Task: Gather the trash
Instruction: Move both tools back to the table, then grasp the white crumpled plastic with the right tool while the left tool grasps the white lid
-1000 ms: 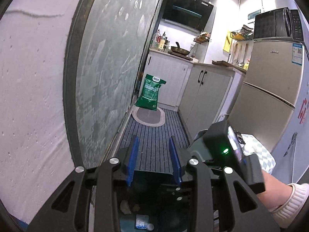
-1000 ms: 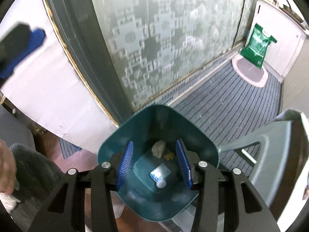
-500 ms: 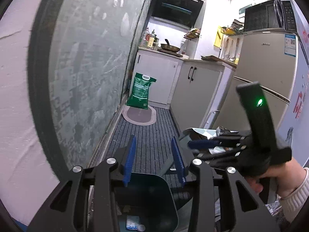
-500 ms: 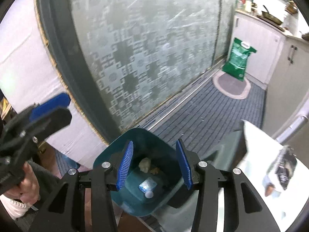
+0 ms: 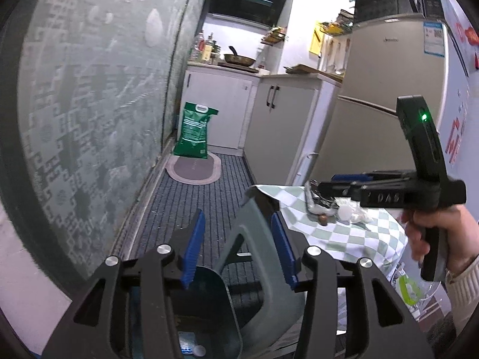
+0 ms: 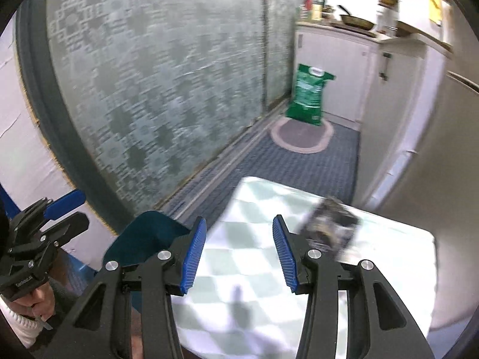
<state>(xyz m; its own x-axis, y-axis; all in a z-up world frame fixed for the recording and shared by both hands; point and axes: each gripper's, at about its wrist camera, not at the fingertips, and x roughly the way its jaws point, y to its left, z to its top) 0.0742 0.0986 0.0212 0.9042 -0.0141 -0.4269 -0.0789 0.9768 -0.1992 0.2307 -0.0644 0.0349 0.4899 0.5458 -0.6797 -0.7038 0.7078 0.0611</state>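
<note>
A teal bin holding some scraps stands low in the left wrist view, beside a grey plastic stool. My left gripper hovers above them, its jaws opening with nothing between the pads. On the checked tablecloth lie a crumpled dark wrapper, a white tissue wad and a small brown nut. My right gripper is open and empty over the cloth, with the blurred wrapper just right of its pads. The bin sits to its left.
A frosted glass door runs along the left. A green bag and an oval mat lie down the aisle, with cabinets and a fridge to the right. A clear bottle stands near the table's edge.
Both grippers have swung right, away from above the bin and toward the table. The right one rose and now looks down on the cloth. The left jaws have widened.
</note>
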